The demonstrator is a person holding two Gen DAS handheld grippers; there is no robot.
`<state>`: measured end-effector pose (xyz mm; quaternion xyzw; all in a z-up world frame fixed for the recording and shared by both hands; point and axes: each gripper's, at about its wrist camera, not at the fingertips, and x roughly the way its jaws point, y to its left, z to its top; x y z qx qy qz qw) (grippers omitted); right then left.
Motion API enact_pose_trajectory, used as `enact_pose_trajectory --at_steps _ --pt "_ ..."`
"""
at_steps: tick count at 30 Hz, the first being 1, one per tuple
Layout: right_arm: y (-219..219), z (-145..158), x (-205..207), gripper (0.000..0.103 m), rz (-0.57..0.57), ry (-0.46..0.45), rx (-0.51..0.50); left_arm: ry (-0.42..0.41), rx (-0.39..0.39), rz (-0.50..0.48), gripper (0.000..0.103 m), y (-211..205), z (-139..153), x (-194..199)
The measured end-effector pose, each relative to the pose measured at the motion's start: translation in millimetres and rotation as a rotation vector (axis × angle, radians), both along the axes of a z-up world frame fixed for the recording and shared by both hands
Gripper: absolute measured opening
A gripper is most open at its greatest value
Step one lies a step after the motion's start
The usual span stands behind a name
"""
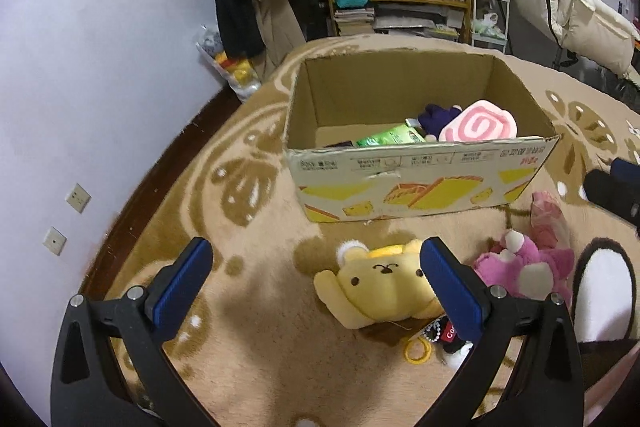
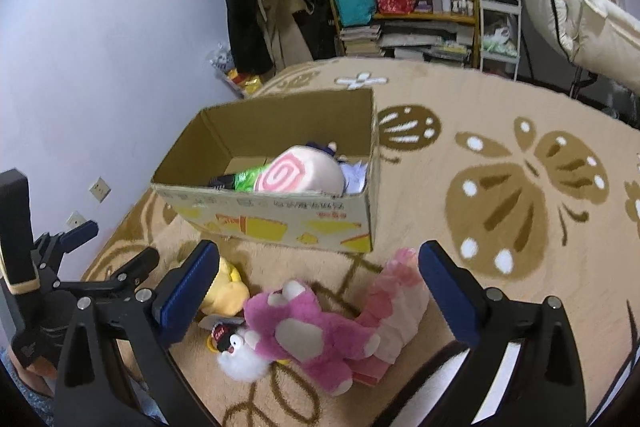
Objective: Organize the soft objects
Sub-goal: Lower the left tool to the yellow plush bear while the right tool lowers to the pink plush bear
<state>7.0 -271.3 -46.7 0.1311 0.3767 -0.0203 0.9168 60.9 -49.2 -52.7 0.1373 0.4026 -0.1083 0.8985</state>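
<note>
Blue pads line both fingers of the left gripper [image 1: 316, 281], which stand wide apart and hold nothing in the left wrist view. Between them, closer to the right-hand finger, lies a yellow plush bear [image 1: 380, 283] on the beige patterned carpet [image 1: 256, 327]; that finger's pad overlaps the bear's side, though I cannot tell whether it touches or merely hovers above it. Past the right-hand finger sits a pink plush bear [image 1: 524, 265], outside the gap, and below the yellow one lie a yellow ring [image 1: 418, 351] and a small black-and-white keychain toy [image 1: 454, 347]. Ahead of the fingertips stands an open cardboard box [image 1: 420, 179], with a pink swirl cushion [image 1: 478, 123], a green packet [image 1: 390, 137] and a dark purple plush [image 1: 438, 117] inside.

From the right wrist view, the right gripper [image 2: 314, 283] is likewise spread open and empty. The pink plush bear [image 2: 316, 331] lies on the carpet in the gap between its fingers, low and near the middle, with a pale pink soft item [image 2: 394, 303] just beside it toward the right-hand finger. The yellow plush bear [image 2: 226, 291] peeks out behind the left-hand finger. The box [image 2: 272, 215] stands beyond the fingertips, slightly left. The left gripper [image 2: 100, 255] shows at the left edge.
</note>
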Motion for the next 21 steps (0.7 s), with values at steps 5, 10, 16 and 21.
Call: enact_pose_trajectory --at_steps 5,10,16,21 --pt "6.6 -15.6 6.1 0.103 0.032 0.049 -0.017 0.051 -0.014 0.000 0.102 0.4 -8.9 5.2" --pt "10.0 -32.6 13.3 0.099 0.068 0.113 0.000 0.092 -0.022 0.000 0.102 0.0 -16.3 10.7" --pt "14.1 -46.7 17.6 0.099 0.096 0.162 0.008 0.134 -0.069 0.026 0.102 3.5 -21.3 20.5" --pt "20.9 -56.5 22.3 0.099 0.121 0.195 0.003 0.172 -0.107 0.034 0.102 5.5 -25.8 27.3"
